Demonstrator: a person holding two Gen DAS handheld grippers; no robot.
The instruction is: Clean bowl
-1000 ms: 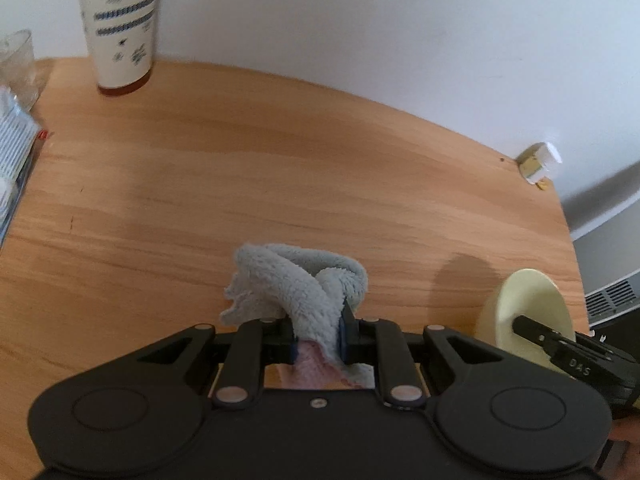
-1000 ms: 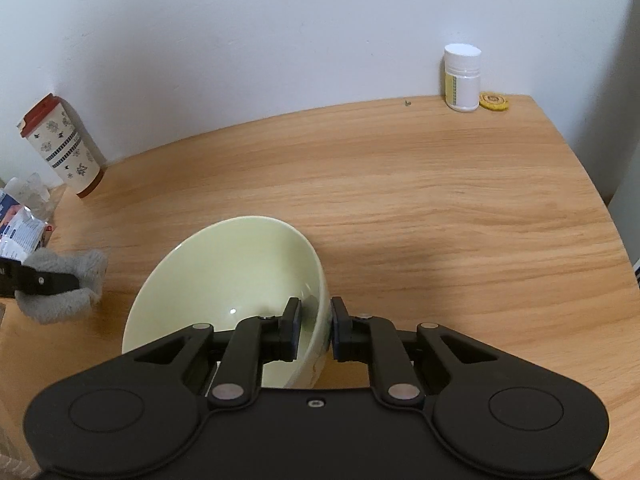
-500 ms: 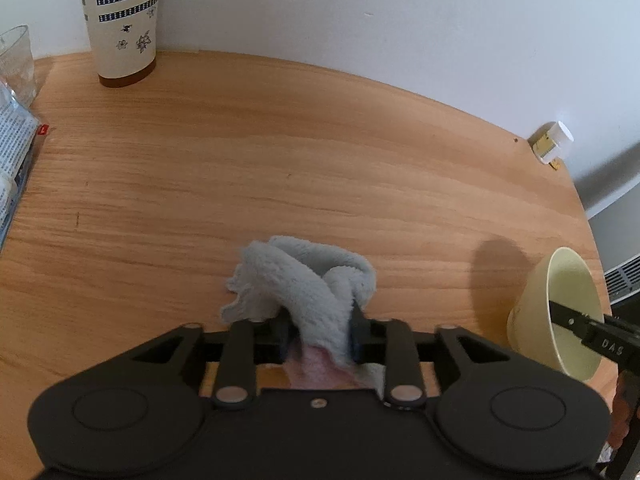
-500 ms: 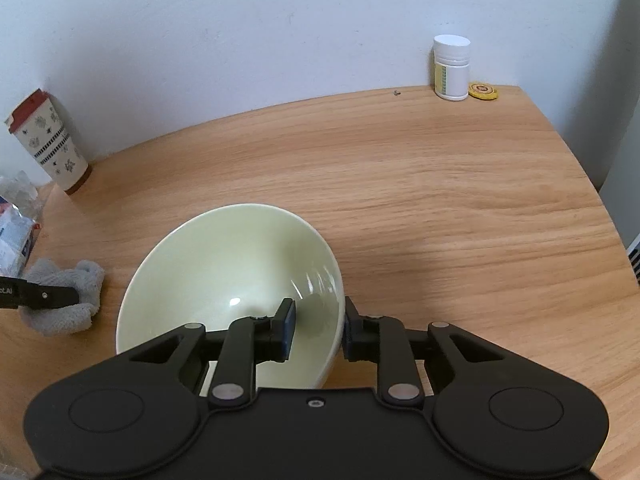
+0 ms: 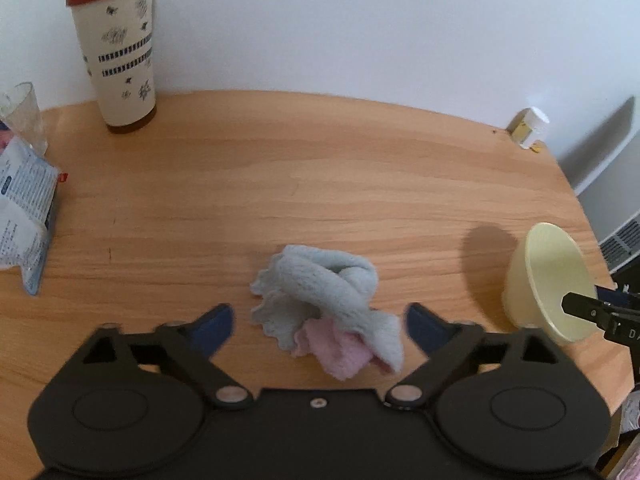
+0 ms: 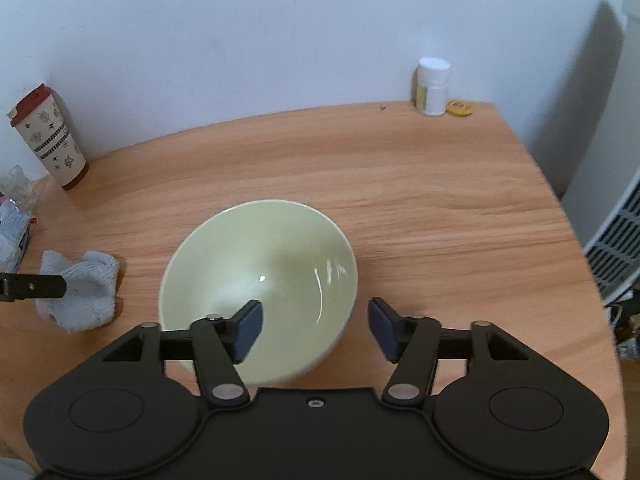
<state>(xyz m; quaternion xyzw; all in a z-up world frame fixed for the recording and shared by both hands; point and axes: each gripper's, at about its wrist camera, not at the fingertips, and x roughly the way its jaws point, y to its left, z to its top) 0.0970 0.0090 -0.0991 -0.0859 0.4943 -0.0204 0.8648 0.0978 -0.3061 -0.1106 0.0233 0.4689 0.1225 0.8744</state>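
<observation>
The bowl (image 6: pixel 260 280) sat upright on the tabletop (image 6: pixel 420 208), mouth facing up, round with no long axis to speak of, its near rim lying between the fingers of the right tongs (image 6: pixel 314 330). Those tongs had just been opening and stood spread, one pad inside the bowl and the other outside it, neither pressing on the wall. A second earlier they had pinched the rim with the bowl tipped; now it rested level and free. The cloth (image 5: pixel 328 300), grey with a pink underside, lay crumpled on the tabletop between the fingers of the left tongs (image 5: pixel 320 326), its twisted roll running from far left to near right in the left wrist view. The left tongs had also just been opening and were spread wide, both pads clear of the cloth, where a second before they had squeezed it. From the right wrist view the cloth lay left of the bowl, apart from it. A cup (image 5: pixel 116 48) stood by the wall at far left, a white bottle (image 6: pixel 432 86) at the far right corner.
</observation>
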